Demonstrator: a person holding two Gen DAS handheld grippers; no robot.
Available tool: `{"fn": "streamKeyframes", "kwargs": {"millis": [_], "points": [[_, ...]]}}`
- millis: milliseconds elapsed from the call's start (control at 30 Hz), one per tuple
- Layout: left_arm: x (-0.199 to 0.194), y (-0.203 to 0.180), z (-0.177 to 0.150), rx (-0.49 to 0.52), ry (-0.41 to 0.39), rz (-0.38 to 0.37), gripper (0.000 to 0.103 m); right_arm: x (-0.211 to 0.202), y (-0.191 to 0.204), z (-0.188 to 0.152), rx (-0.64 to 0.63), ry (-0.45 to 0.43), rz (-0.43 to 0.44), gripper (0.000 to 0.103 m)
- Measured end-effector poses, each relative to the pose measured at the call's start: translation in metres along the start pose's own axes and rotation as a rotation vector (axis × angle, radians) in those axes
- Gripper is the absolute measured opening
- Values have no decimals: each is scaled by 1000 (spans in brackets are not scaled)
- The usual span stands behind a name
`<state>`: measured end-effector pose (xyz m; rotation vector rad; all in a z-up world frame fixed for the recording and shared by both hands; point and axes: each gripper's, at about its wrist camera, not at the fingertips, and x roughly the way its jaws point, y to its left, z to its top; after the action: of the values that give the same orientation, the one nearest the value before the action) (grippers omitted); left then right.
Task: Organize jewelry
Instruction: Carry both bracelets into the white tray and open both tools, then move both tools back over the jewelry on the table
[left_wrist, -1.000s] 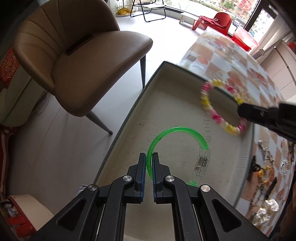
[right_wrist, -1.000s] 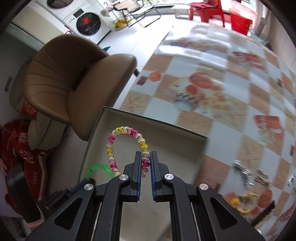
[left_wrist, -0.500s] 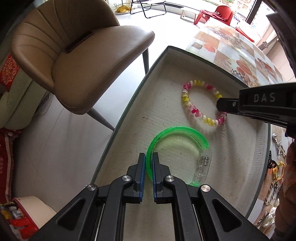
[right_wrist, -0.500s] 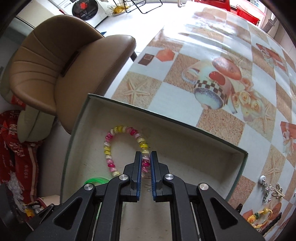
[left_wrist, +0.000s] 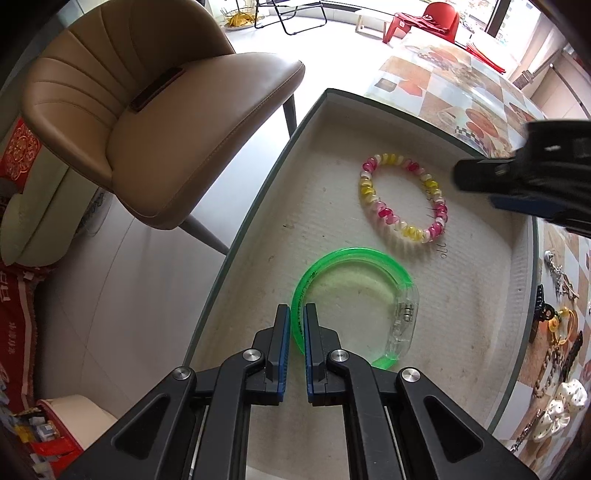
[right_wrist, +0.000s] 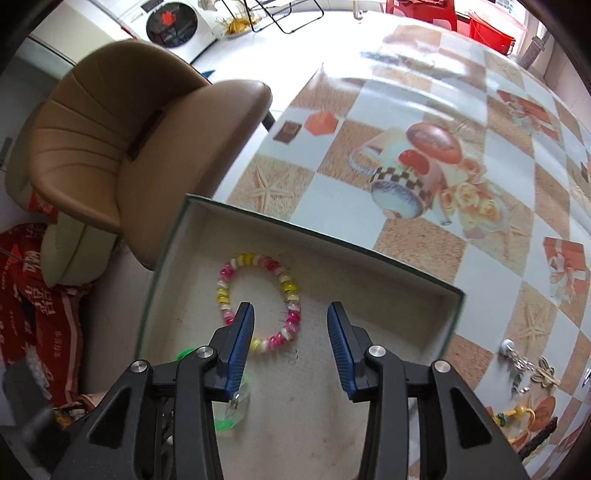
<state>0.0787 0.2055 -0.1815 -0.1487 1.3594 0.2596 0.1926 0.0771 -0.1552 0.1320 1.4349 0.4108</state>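
A shallow grey box (left_wrist: 524, 280) with a pale lining sits at the table's corner. In it lie a pink, yellow and white bead bracelet (left_wrist: 403, 198) and a green translucent bangle (left_wrist: 354, 306) with a clear clasp. My left gripper (left_wrist: 294, 321) is shut on the green bangle's band, which rests on the box floor. My right gripper (right_wrist: 291, 321) is open and empty, just above the bead bracelet (right_wrist: 258, 301); the bracelet lies free on the lining. The bangle (right_wrist: 227, 413) shows partly behind the right gripper's left finger.
A brown leather chair (left_wrist: 155, 110) stands close beside the box. Loose jewelry and hair pieces (left_wrist: 557, 354) lie on the patterned tablecloth (right_wrist: 424, 155) right of the box, with more trinkets (right_wrist: 524, 373) in the right wrist view.
My right gripper has opened and let go of the bead bracelet, which now lies in the box. My left gripper has lowered the green bangle onto the box floor and stays shut on it.
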Motion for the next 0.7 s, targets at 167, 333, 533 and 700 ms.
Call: {"fn": "streamKeyframes", "kwargs": {"millis": [167,333,533,700], "points": [[-5,-2,0,9,-2,1,10,-35,-12,-13,28,-46,3,49],[-13,-7,-2,14,-18,0,10,-63,-20,-35,49,-72,-13,52],[-31,-16,-5,40,-82,68,103,-90,-37,-61,96,-88,-24,57],[-38,-22,-6,80,-69,54,103,-103,-51,-78,137,-99,-38,63]]}}
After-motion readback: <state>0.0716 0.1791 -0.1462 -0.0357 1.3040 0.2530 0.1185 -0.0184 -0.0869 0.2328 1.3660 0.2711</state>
